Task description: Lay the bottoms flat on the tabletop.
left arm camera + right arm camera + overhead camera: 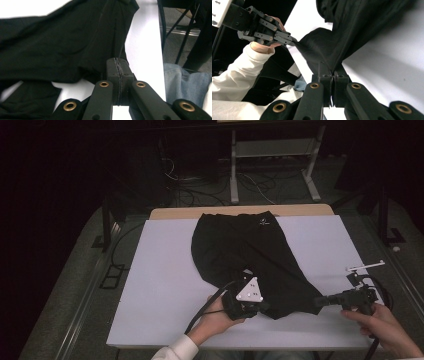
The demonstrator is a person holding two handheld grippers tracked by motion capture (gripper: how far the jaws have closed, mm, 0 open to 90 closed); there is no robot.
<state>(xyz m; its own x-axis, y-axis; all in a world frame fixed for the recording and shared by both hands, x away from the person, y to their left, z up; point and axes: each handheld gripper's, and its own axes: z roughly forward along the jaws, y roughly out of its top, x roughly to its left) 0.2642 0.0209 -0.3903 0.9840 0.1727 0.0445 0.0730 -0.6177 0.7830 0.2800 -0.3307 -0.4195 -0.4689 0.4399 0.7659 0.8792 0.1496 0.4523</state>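
Both claws, left claw and right claw, pinch the black shorts' hem near the table's front edge; thin fabric could slip free if pulled unevenly.

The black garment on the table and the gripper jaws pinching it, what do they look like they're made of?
The black garment looks like a thin woven fabric, matte with a faint sheen; it creases softly and pulls into taut folds where the left gripper and right gripper pinch it. The jaws look like rigid matte black plastic or coated metal with brass-coloured rivets; which one is unclear.
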